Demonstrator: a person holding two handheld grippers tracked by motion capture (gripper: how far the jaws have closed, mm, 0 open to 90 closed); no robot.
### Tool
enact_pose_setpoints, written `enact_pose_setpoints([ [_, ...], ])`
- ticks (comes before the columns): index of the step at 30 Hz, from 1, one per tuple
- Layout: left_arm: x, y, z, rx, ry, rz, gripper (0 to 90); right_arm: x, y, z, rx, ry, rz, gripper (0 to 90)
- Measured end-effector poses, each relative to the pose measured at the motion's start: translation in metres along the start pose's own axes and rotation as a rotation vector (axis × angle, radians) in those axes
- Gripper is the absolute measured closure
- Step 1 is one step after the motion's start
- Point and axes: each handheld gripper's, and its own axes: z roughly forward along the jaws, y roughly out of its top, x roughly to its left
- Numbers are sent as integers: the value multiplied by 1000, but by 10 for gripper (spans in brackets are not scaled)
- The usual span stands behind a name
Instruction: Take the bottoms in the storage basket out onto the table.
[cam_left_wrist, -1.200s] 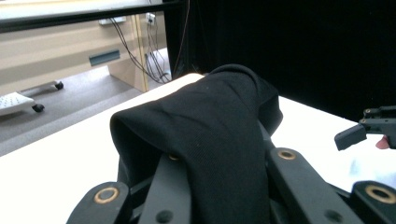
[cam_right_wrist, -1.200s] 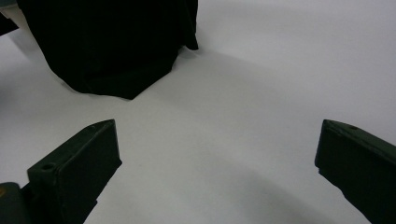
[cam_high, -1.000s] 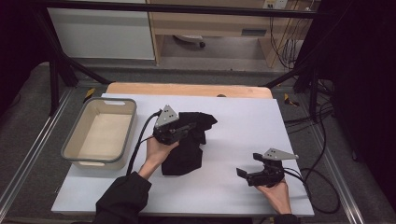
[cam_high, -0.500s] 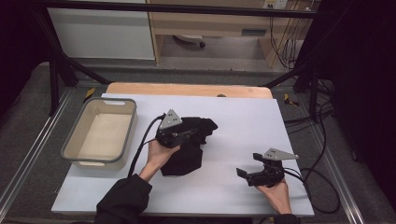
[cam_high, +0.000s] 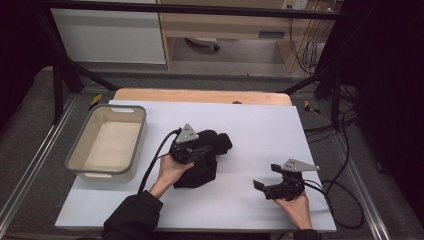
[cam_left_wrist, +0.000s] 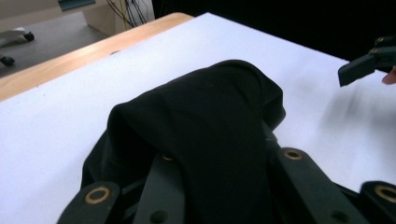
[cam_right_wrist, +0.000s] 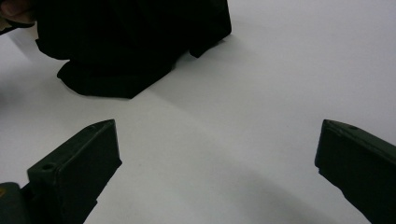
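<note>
At table centre, on the white sheet (cam_high: 250, 125), lies the black cloth (cam_high: 200, 172), part folded, with one bunched end lifted toward the middle. Left gripper (cam_high: 200, 150) sits on that bunched end; in the left gripper view the cloth (cam_left_wrist: 210, 140) is draped over and between its jaws, which have just been opening a little from a near-closed grip, fabric still between them. Judgement: it is laying the carried fold down onto the lower layer. To do this well, lower until the fold rests flat before letting go fully, keep edges in line with the layer beneath, then back the jaws out low and straight so they do not drag the fold open. Right gripper (cam_high: 272, 187) rests well apart near the front right, jaws wide apart and empty. It could pin the cloth's near corner (cam_right_wrist: 100, 86) if the stack slides. Grey tub (cam_high: 80, 150) stands at left, untouched.
</note>
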Motion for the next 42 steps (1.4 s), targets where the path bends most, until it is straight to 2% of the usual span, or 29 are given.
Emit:
enact_pose_setpoints([
  [9, 0, -10, 5, 53, -4, -12, 666, 0, 0, 0, -1, 0, 0, 6],
  [21, 1, -13, 8, 117, 8, -31, 426, 0, 0, 0, -1, 1, 1, 6],
  [27, -1, -13, 8, 147, 23, -19, 329, 0, 0, 0, 1, 1, 1, 6],
  [39, 2, -10, 4, 172, 33, -56, 141, 0, 0, 0, -1, 2, 1, 6],
  [42, 2, -9, 3, 177, 42, -52, 110, 0, 0, 0, -2, 3, 2, 6],
])
